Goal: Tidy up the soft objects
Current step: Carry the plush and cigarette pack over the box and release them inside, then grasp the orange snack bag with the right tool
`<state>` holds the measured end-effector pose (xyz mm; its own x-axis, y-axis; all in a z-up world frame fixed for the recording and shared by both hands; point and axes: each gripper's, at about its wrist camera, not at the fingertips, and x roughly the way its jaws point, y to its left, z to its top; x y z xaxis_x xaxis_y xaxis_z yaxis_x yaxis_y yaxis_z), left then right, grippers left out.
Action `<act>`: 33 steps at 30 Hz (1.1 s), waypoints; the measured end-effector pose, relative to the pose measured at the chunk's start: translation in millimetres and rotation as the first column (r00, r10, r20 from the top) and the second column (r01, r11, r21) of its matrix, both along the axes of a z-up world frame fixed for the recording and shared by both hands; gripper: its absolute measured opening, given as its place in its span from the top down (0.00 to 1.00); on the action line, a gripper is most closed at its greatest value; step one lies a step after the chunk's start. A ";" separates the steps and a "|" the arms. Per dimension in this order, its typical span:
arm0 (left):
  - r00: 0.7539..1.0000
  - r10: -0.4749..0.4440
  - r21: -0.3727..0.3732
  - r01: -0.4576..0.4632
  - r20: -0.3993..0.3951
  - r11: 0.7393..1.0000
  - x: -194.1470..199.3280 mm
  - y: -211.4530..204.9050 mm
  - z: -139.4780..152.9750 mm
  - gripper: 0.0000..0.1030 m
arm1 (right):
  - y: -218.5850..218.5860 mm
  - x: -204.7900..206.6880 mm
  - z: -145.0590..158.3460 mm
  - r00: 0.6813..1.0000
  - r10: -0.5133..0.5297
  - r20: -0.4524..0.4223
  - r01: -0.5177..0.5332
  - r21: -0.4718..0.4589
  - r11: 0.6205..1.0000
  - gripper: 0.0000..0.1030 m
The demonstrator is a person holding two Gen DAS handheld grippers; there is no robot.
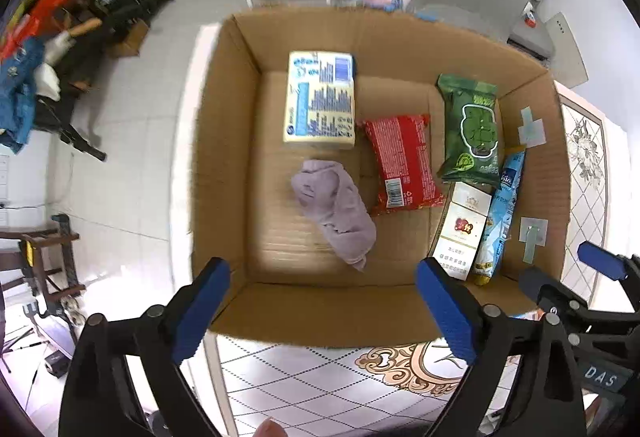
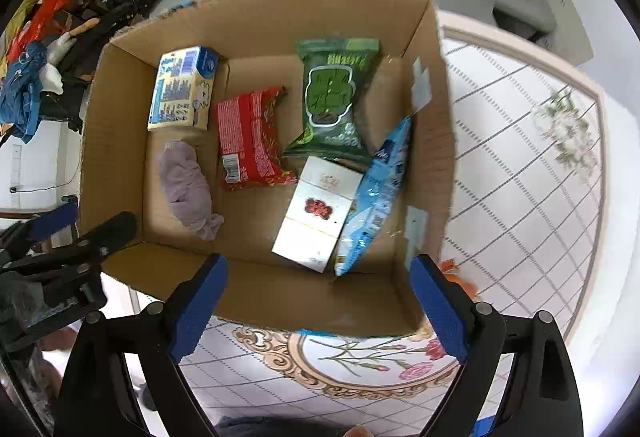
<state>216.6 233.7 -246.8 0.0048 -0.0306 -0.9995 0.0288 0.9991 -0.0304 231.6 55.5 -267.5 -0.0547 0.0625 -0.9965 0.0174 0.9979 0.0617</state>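
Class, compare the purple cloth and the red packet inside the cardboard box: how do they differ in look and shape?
The purple cloth is plain, crumpled and irregular; the red packet is flat, roughly rectangular and printed, with a barcode. The cloth looks matte, the packet glossy. Both lie side by side on the floor of the cardboard box, held by neither gripper.

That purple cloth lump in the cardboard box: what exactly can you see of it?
The purple cloth is a soft, crumpled bundle of pale lilac fabric, full of folds and wrinkles, with one end tapering to a twisted tail. It lies loose on the floor of the cardboard box, near the left wall, just in front of the yellow-and-blue pack and beside the red packet. Nothing grips it; both grippers stand open above the box edge.
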 end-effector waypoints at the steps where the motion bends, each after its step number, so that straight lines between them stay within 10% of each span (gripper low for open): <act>1: 1.000 0.004 -0.005 -0.004 0.020 1.000 -3.9 -0.2 8.4 0.04 | -1.2 -2.5 5.4 1.000 0.001 0.016 -0.001 -0.004 1.000 0.08; 18: 0.975 0.049 -0.047 -0.040 0.214 0.998 -47.9 -18.1 93.6 0.04 | -78.5 -51.8 70.3 0.982 -0.126 0.143 0.118 0.061 0.991 0.08; 25: 0.996 0.038 -0.016 -0.037 0.082 0.999 -36.5 -42.6 33.3 0.04 | -149.6 -70.3 -12.6 0.967 -0.251 -0.036 0.250 -0.021 0.968 0.08; 33: 0.999 0.005 0.009 -0.004 -0.048 1.000 -27.7 -69.9 -32.3 0.04 | -175.5 -80.3 -123.6 0.874 -0.403 -0.270 0.447 0.123 0.886 0.08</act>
